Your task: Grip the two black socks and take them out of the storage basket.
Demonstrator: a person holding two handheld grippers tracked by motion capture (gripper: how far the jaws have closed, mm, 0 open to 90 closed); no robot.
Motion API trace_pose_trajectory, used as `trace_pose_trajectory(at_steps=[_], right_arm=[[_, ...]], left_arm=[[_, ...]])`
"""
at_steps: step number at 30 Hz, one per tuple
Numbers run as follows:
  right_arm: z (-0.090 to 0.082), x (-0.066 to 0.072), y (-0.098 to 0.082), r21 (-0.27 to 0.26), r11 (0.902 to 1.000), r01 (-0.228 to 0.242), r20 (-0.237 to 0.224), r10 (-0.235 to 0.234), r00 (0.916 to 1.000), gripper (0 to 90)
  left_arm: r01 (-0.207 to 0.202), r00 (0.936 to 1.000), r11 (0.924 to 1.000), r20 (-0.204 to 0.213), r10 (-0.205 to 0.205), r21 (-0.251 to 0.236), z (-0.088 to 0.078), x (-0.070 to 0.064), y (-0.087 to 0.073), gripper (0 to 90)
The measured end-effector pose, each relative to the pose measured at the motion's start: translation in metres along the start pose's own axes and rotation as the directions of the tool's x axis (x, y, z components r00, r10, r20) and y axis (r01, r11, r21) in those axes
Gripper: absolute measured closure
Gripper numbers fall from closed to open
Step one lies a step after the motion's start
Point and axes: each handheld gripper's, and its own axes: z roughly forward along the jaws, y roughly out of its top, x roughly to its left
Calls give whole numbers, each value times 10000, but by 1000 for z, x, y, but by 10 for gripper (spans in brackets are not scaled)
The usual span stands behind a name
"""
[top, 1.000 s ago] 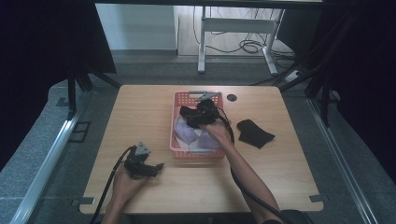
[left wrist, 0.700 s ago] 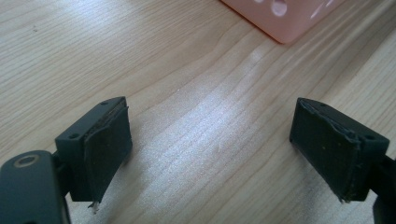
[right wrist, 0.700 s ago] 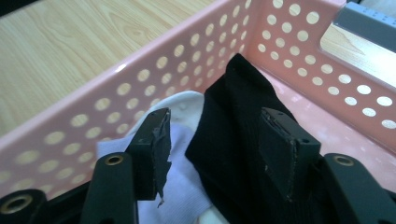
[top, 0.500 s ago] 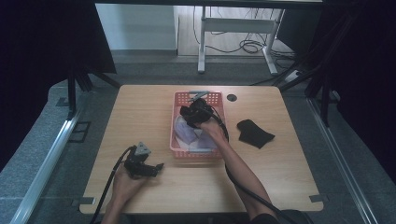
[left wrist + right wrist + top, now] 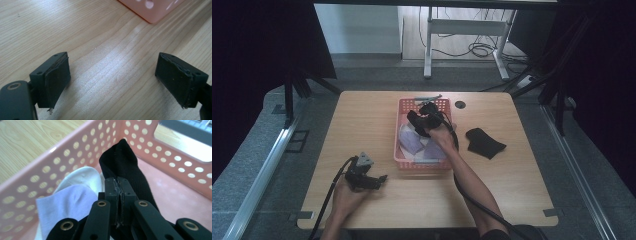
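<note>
A pink perforated basket [image 5: 422, 162] sits at the middle of the wooden tabletop [image 5: 362, 115], and everything else is placed against it. The right tool [image 5: 426, 120] is held over the basket's far half, its jaws pressed fully together on a black sock [image 5: 122, 167]; in the right gripper view the sock's fabric rises from between the closed jaws and stands above the basket floor. Inside the basket, on the side nearer the person, lie a lavender sock [image 5: 67, 207] and a white sock [image 5: 86, 178], the lavender one overlapping the white one. A second black sock [image 5: 484, 142] lies flat on the tabletop to the right of the basket, apart from its wall. A grey bar-shaped object [image 5: 427, 96] rests just beyond the basket's far rim. The left tool [image 5: 364, 175] is held low over the tabletop, near and to the left of the basket's near-left corner, its jaws spread wide with nothing between them but bare wood; a corner of the basket shows beyond them in the left gripper view.
</note>
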Motion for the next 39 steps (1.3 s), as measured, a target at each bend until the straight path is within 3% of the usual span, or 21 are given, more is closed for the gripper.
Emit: trace_pose_trajectory(at_steps=[14, 26, 39], right_arm=[[-42, 6, 17, -922, 9952, 340, -76, -348, 9994, 871], [-80, 11, 31, -1656, 9842, 620, -85, -643, 9979, 871], [-127, 17, 46, -2535, 9638, 827, -47, -867, 9962, 871]], left_arm=[[-15, 10000, 10000, 3, 15, 1, 0, 0, 0, 125], [-16, 10000, 10000, 2, 16, 2, 0, 0, 0, 126], [-10, 10000, 10000, -6, 10, -14, 0, 0, 0, 126]])
